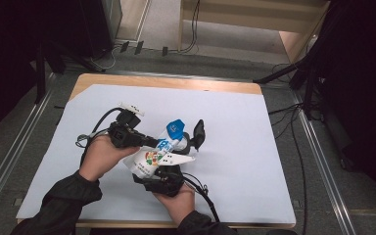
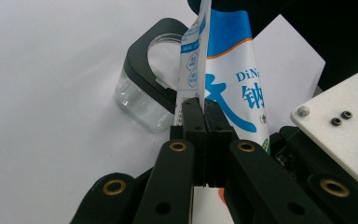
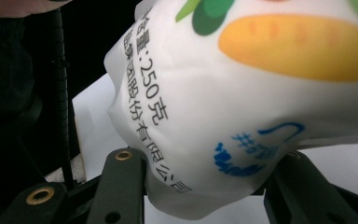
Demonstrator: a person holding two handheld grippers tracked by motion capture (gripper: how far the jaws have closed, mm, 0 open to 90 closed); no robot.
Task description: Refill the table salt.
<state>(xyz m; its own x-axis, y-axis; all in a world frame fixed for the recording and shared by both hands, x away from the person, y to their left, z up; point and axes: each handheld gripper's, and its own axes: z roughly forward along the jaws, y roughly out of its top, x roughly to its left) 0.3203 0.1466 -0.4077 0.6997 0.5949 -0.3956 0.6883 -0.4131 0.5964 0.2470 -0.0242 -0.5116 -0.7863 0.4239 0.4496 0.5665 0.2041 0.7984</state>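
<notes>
Starting at your left, your left gripper (image 1: 127, 132) has its jaws pressed fully together on the flat upper seam of the pouch (image 1: 159, 152), pinching the thin blue-and-white edge just beside the printed characters, as the left gripper view shows; the pouch runs away from those jaws toward the blue top (image 1: 176, 128), so its long axis points up and to the right across the table (image 1: 254, 161), tilted rather than flat. Just beyond the pouch in that view stands a small clear jar (image 2: 142, 100) with a black square collar and an open mouth, near the seam but, as far as you can tell, not touching it. Moving right, your right gripper (image 1: 164, 178) comes in from below with its jaws partly open around the plump white bottom of the pouch, both pads bearing on its sides, so the bag is held at two ends between your hands. The move ahead looks to turn on the blue top lining up with the jar's mouth, which I judge lies just past it; your left hand (image 1: 100, 156) is the nearer to steer. You have broad bare sheet to the right and ahead, while the near table edge sits close behind your right hand (image 1: 178, 198).
</notes>
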